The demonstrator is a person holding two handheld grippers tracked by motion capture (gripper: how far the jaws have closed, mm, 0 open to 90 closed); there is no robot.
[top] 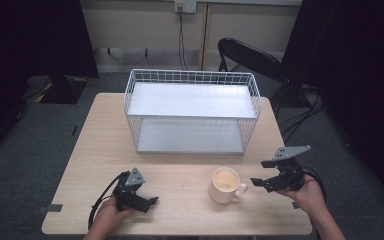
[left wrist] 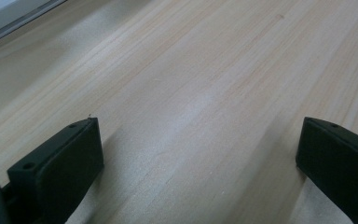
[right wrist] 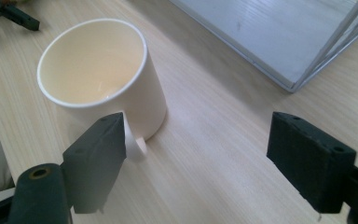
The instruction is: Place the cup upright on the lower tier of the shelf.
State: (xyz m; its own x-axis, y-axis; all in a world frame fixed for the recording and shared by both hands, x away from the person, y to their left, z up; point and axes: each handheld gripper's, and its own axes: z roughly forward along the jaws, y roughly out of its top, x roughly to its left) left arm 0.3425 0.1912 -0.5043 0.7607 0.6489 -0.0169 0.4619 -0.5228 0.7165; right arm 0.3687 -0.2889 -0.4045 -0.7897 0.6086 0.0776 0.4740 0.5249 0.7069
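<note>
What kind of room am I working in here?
Probably a lab or office test space: grey carpet floor, a light wooden table holding a white wire rack, and a black folding chair behind.

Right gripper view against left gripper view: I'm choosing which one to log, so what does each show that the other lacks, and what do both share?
The right gripper view alone has the empty cream ceramic mug, its handle beside one jaw of the open right tool, and the white wire shelf rack. The left gripper view alone has the open left tool, nothing between its jaws. Both share the pale wooden table.
</note>
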